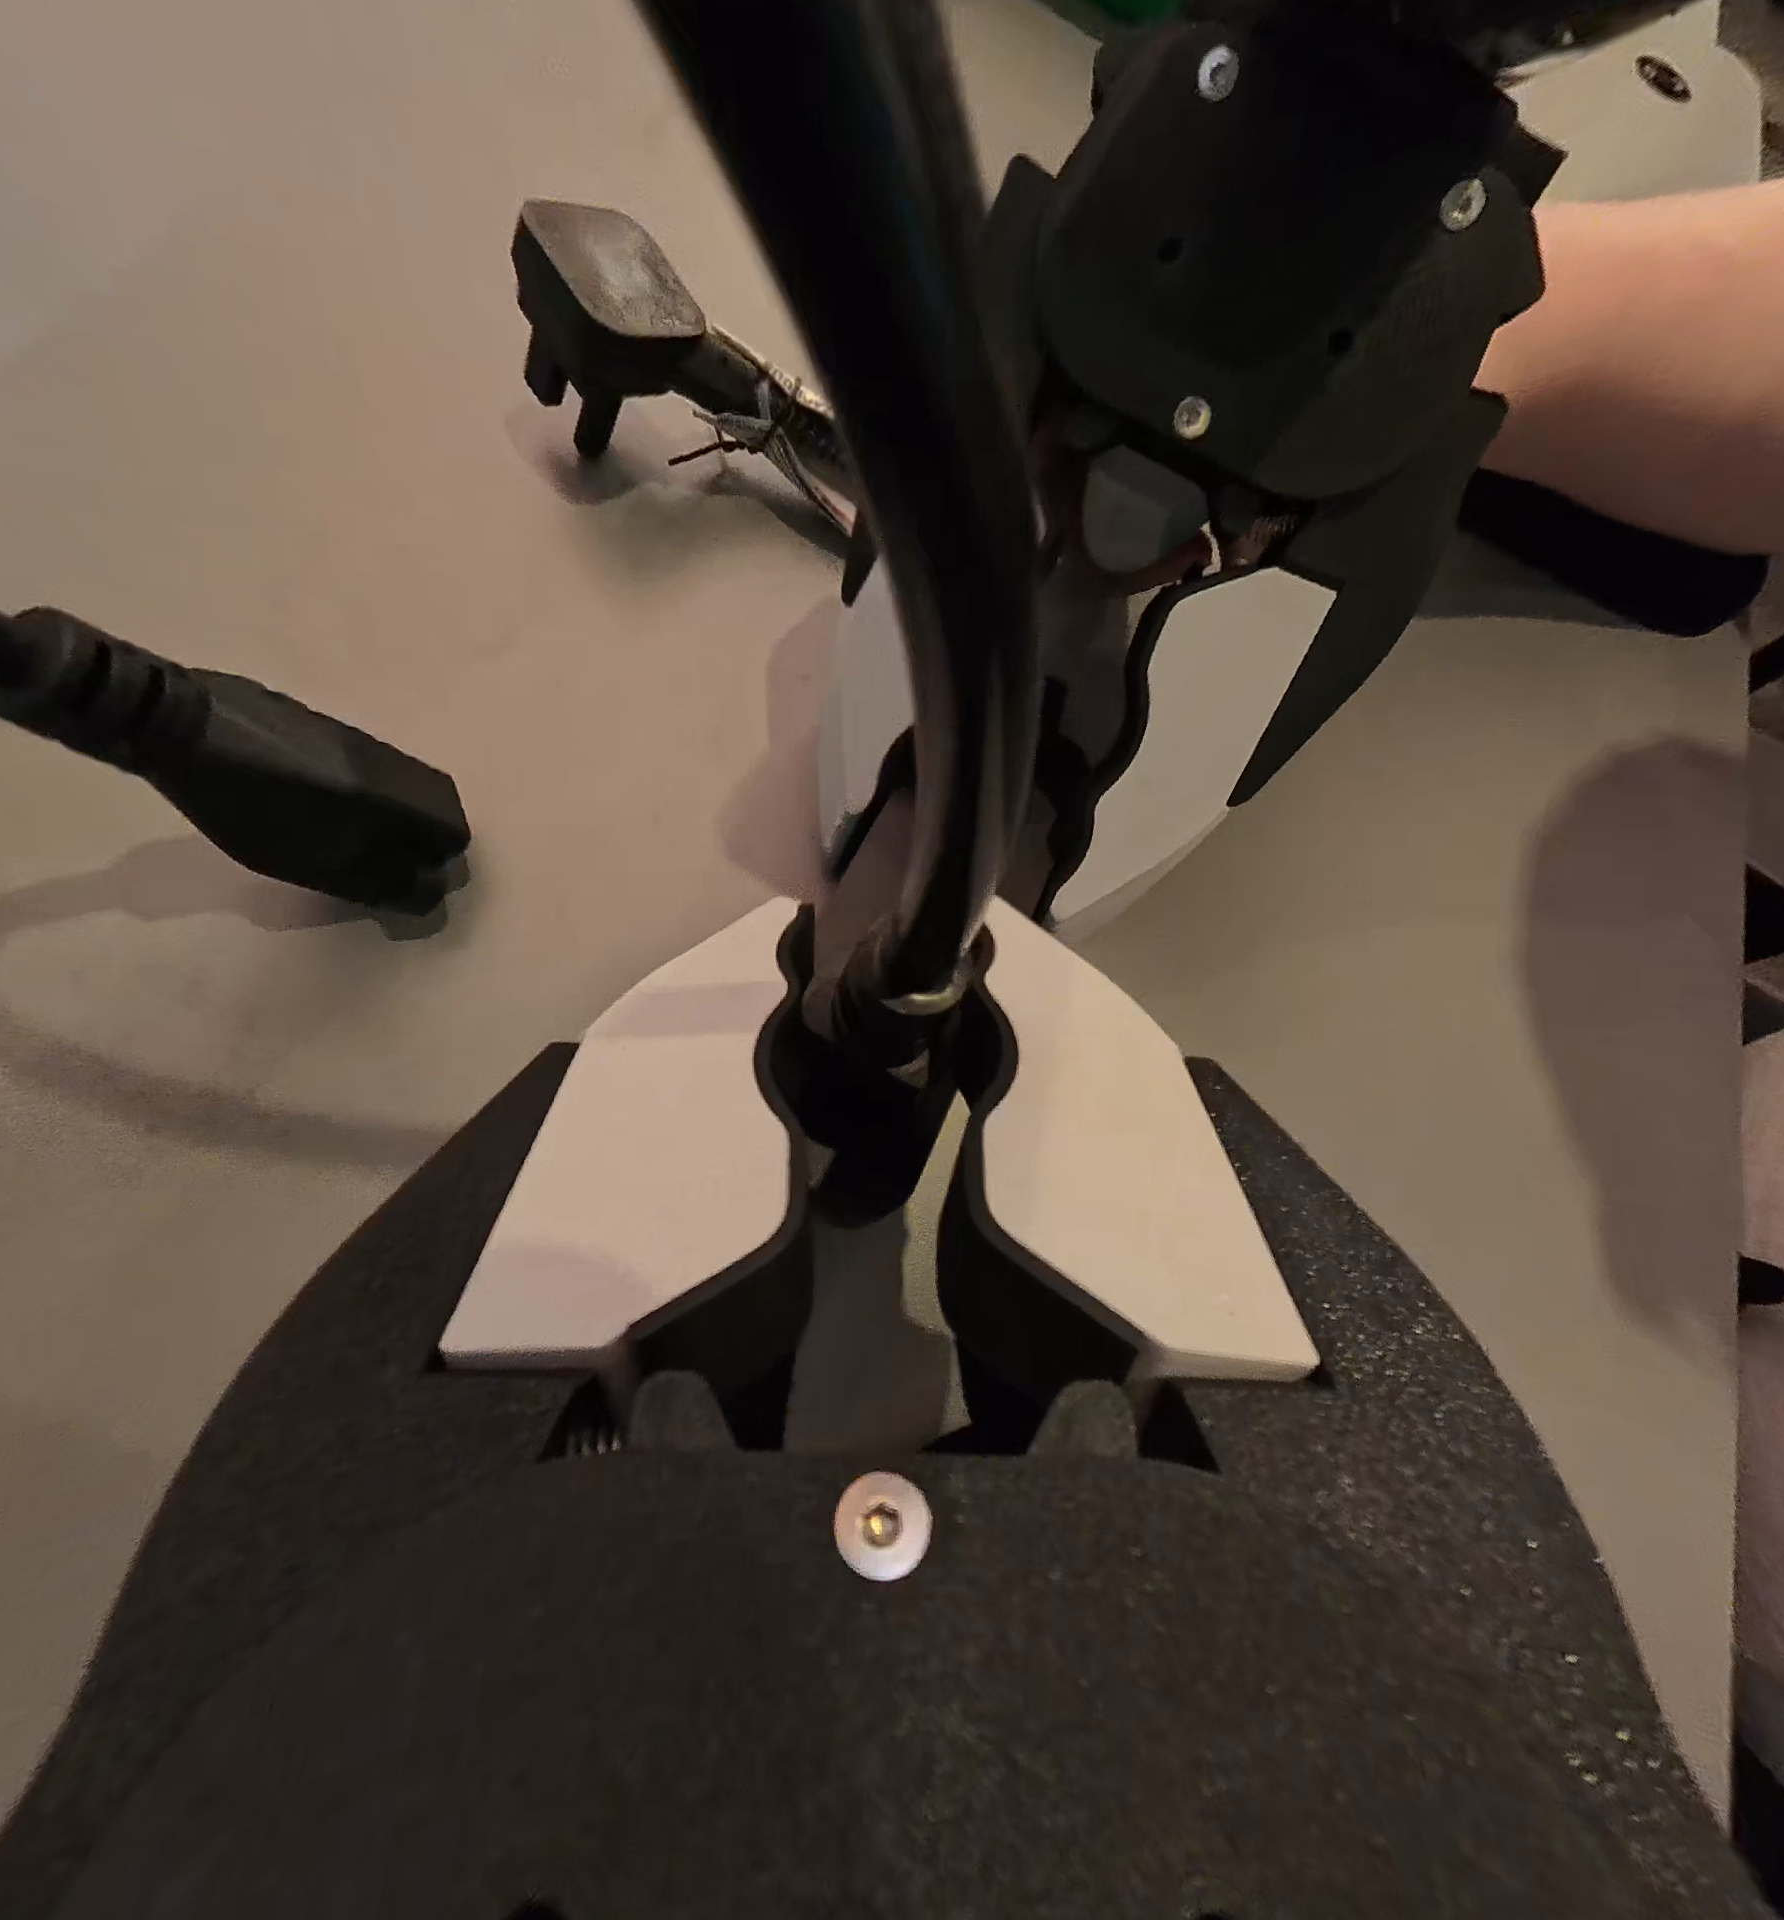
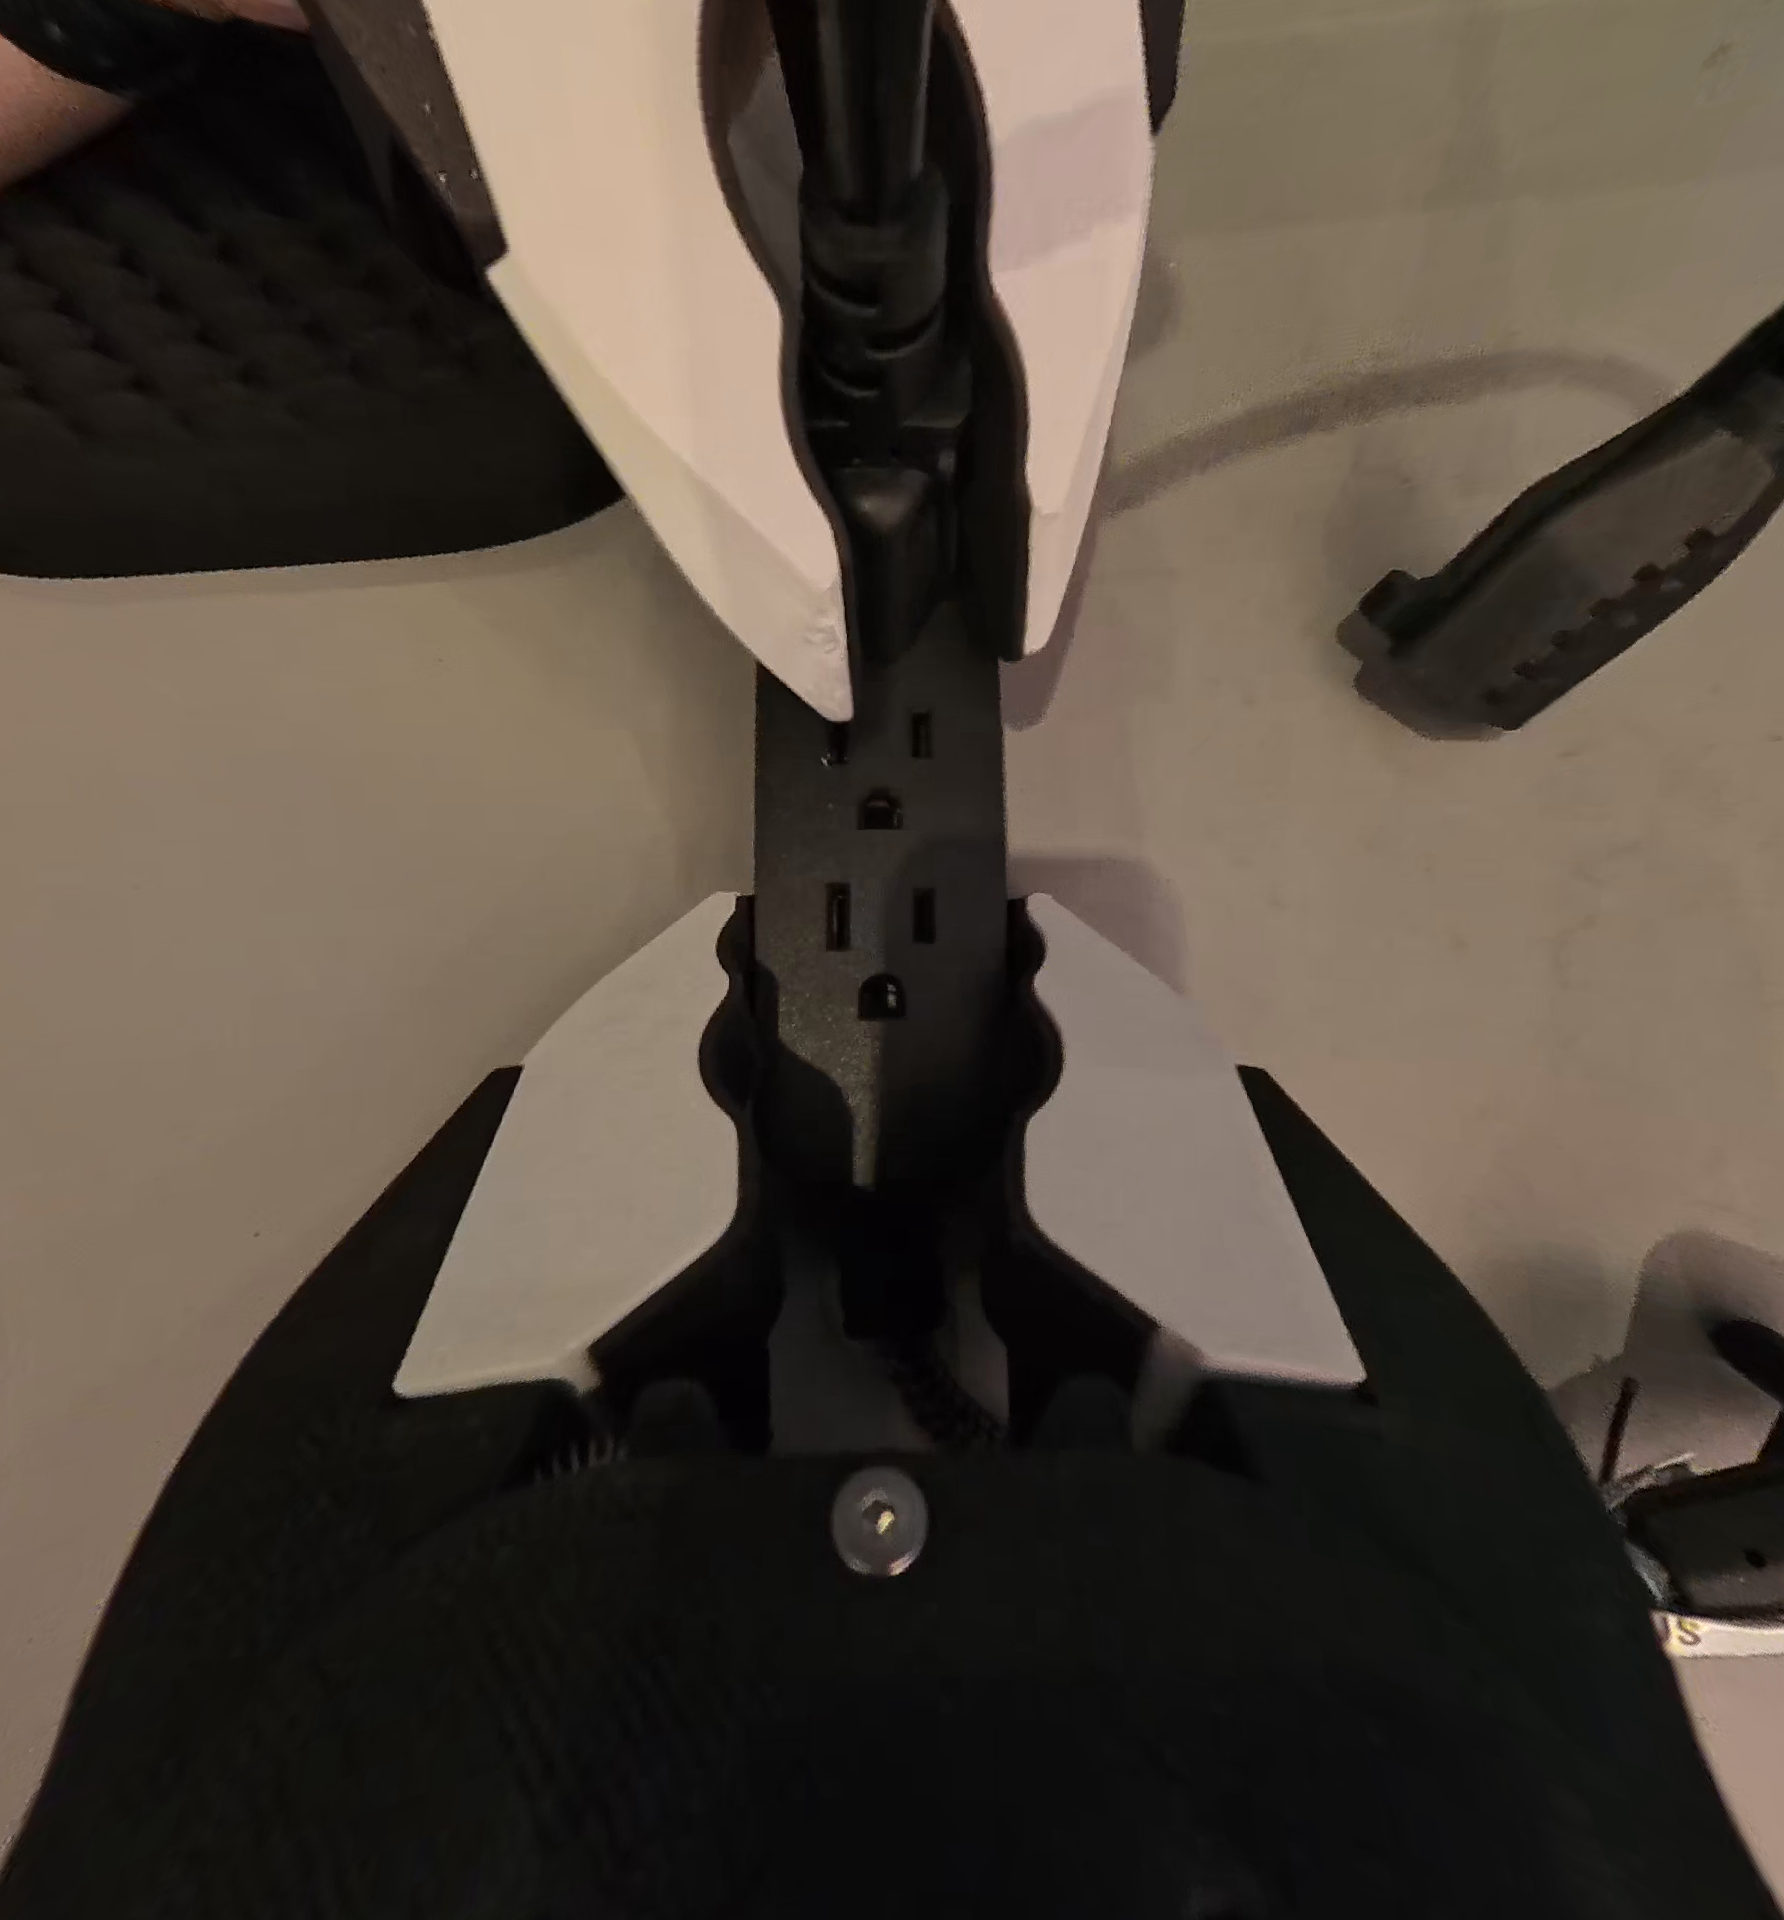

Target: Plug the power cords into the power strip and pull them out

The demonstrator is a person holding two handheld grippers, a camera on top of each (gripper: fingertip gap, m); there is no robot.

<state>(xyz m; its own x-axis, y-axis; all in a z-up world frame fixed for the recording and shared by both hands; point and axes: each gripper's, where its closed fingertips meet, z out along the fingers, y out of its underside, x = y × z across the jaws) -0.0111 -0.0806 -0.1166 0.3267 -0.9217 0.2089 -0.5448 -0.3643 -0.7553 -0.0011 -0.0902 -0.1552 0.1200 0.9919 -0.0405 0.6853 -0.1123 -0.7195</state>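
Observation:
My right gripper (image 2: 883,914) is shut on the sides of the black power strip (image 2: 877,1039), which lies on the table. Two empty outlets (image 2: 877,774) show just past its fingertips. My left gripper (image 1: 888,935) is shut on a black plug (image 1: 872,1101) whose cord (image 1: 919,520) runs upward. In the right wrist view the left gripper (image 2: 929,675) comes from the top and holds that plug (image 2: 888,520) down against the strip's far part. The prongs are hidden.
Two loose black plugs lie on the pale table: one at the left (image 1: 285,790), also in the right wrist view (image 2: 1594,582), and one with a tag farther back (image 1: 607,301). A black mesh pad (image 2: 192,364) lies at the top left. A forearm (image 1: 1677,364) reaches in behind the right gripper. The left gripper's tips are roughly 5 cm from the right gripper's.

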